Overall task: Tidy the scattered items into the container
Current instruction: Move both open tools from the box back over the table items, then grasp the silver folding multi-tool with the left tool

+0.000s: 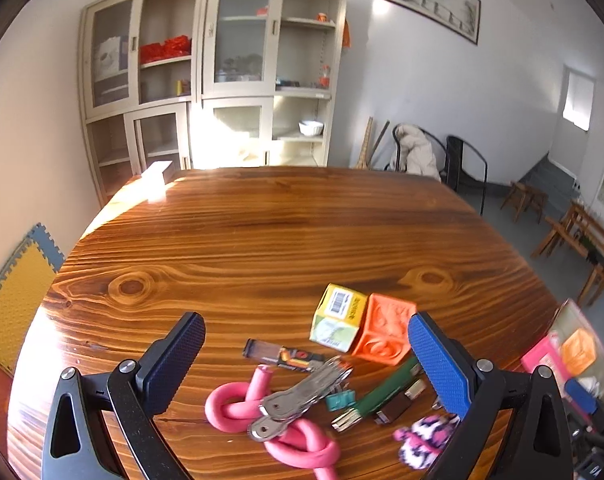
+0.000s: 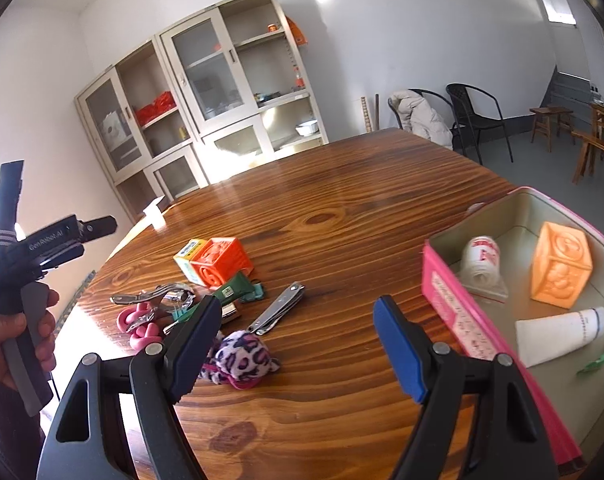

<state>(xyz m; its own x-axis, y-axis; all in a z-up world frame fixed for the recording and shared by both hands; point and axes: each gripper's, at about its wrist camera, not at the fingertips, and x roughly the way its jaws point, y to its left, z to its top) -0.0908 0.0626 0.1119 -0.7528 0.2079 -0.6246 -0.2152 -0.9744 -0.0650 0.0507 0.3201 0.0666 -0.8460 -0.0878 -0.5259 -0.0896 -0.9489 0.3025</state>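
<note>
In right wrist view only: nail clipper, tin interior.

Plenty cut off here.
The pink tin runs off the frame's right edge; the leopard-print plush sits half behind the left gripper's finger.

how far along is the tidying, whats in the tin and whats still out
Done: the pink tin holds an orange block, a white roll and a white tube. In hand: nothing; left gripper and right gripper are open. Left: orange cube, keys, pink foam curler, leopard pouch, nail clipper.
</note>
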